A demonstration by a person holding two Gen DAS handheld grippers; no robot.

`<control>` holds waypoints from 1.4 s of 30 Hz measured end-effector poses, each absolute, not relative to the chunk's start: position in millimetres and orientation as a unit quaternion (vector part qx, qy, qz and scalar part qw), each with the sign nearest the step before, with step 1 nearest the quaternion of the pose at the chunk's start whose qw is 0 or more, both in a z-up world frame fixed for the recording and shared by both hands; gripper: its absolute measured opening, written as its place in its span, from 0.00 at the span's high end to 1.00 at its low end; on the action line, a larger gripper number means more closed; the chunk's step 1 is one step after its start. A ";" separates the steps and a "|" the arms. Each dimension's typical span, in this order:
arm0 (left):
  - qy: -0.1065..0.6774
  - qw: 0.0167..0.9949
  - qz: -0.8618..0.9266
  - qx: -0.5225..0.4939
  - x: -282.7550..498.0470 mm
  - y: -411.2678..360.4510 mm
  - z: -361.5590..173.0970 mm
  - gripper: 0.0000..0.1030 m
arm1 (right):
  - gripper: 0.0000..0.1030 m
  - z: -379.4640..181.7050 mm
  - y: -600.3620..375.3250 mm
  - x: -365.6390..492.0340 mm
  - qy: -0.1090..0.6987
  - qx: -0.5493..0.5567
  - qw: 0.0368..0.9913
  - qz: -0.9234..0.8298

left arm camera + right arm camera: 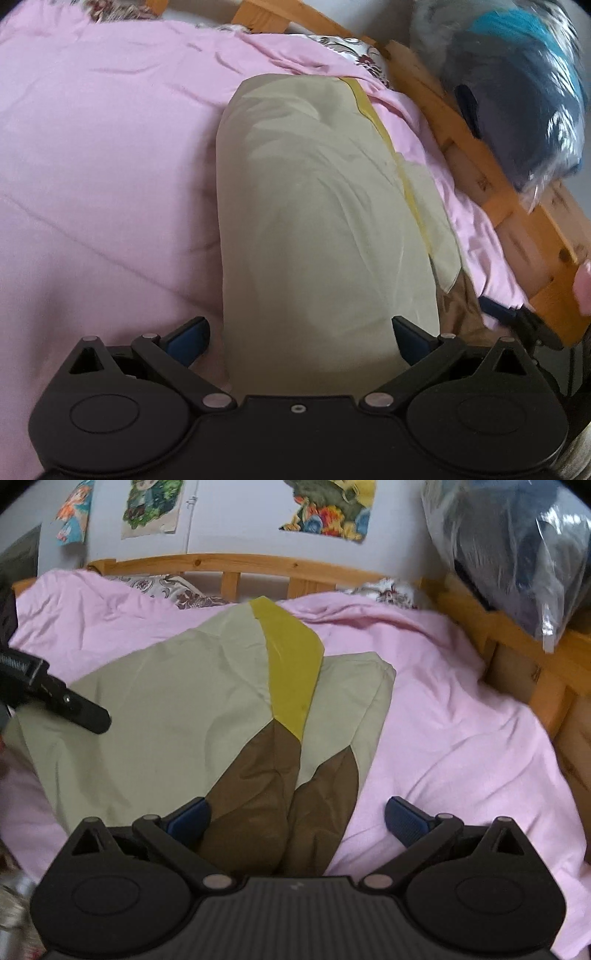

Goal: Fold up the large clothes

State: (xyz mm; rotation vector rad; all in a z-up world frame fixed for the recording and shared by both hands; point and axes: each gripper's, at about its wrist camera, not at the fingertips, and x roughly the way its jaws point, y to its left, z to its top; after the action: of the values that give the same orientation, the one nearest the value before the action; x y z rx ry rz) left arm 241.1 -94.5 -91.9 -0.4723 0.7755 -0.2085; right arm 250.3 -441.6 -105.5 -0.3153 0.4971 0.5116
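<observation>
Pink bedsheet [461, 720] under folded beige garment [166, 709], wooden bedframe [517, 642] and plastic-wrapped bundle [517, 554] beside, both tongs [301, 338] [297, 818] apart, empty

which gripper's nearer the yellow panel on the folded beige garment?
Right, as far as two views show. Right gripper faces the yellow panel past brown fabric; left gripper sits at the far beige edge.
</observation>
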 end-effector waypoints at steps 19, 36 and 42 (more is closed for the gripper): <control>0.315 0.930 -0.107 -0.159 239.9 -99.9 -68.2 0.01 | 0.00 -53.3 -438.6 340.6 0.263 -0.052 0.918 0.292; 0.383 0.883 -0.118 -0.246 259.9 -83.7 -100.2 0.01 | 0.00 -74.2 -446.1 404.2 0.303 0.099 0.898 0.304; 0.383 0.883 -0.115 -0.245 261.8 -88.1 -99.6 0.01 | 0.00 -80.3 -435.4 416.2 0.326 0.089 0.890 0.307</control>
State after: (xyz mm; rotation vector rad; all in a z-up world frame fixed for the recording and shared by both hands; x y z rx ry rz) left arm 261.8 -88.1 -99.6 -0.5109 0.7977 -0.2404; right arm 416.2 -435.4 -80.3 0.1840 0.6778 0.6373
